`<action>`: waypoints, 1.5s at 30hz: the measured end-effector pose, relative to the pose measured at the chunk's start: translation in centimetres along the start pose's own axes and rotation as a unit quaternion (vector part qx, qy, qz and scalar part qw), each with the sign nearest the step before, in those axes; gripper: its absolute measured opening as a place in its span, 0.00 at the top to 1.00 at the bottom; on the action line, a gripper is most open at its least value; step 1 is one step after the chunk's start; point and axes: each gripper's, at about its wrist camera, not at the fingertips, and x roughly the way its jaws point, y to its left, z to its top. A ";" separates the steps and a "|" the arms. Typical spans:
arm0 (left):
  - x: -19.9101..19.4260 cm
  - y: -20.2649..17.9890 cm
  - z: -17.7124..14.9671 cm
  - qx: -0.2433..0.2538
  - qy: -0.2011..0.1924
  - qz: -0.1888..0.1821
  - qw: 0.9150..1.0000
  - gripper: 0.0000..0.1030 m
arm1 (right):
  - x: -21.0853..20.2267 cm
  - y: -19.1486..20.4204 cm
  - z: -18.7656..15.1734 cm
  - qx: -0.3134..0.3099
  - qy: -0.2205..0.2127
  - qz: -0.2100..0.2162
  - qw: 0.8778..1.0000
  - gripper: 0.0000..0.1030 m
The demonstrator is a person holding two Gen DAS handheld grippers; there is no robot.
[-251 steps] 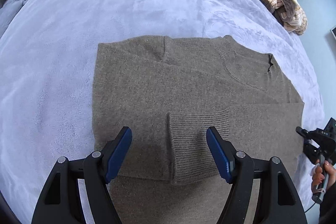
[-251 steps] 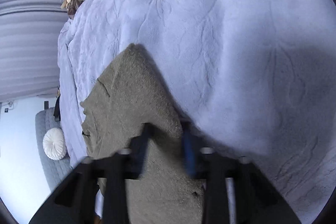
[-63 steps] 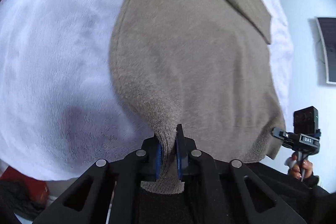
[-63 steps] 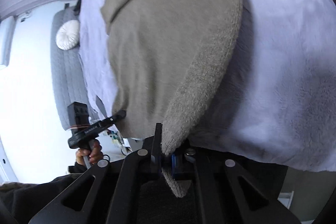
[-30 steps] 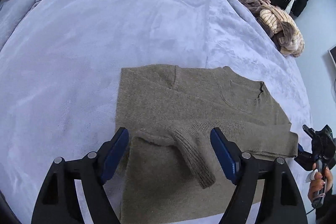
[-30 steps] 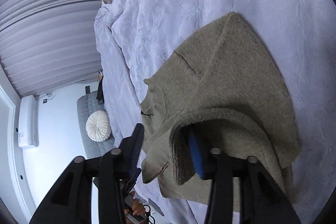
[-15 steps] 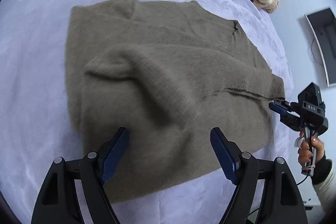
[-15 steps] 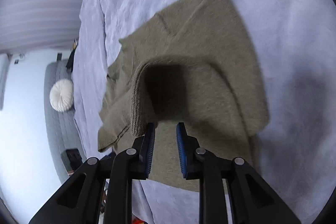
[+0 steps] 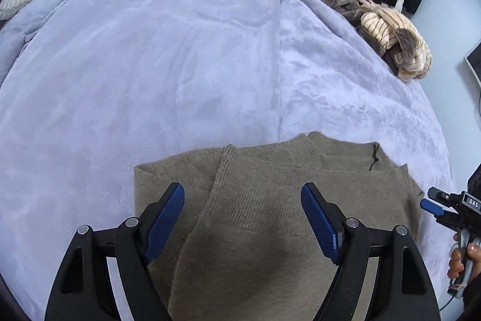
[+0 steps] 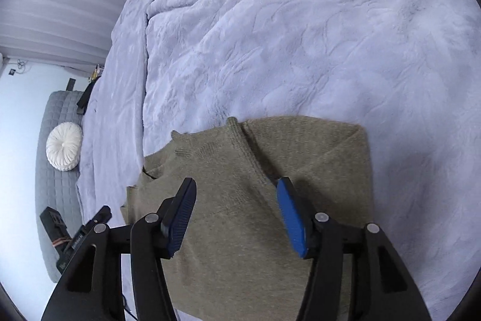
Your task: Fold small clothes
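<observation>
Left wrist view: one folded sweater (image 9: 270, 215) lies on the bed (image 9: 165, 65). Two grippers hover over it, left gripper (image 9: 243, 218) wide open, right gripper (image 10: 237, 215) just reopened, both empty.

We find one taupe knit sweater (image 9: 270, 215) lying flat and folded on the lavender blanket (image 9: 150, 65), a ribbed sleeve laid across its body, neckline toward the far edge.
</observation>
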 end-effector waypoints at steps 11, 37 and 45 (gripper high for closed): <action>5.1 0.6 -0.8 -0.012 0.062 -0.011 0.998 0.94 | 4.9 2.0 -0.2 -0.123 0.054 -0.059 0.989 0.94; -3.6 6.3 -8.5 -0.050 0.066 0.036 0.996 0.13 | -4.2 -2.2 -7.7 -0.034 0.041 -0.031 0.998 0.37; -3.1 9.1 -17.5 -0.204 0.122 -0.010 0.971 0.13 | -4.0 -8.2 -19.6 0.158 0.109 0.057 0.980 0.37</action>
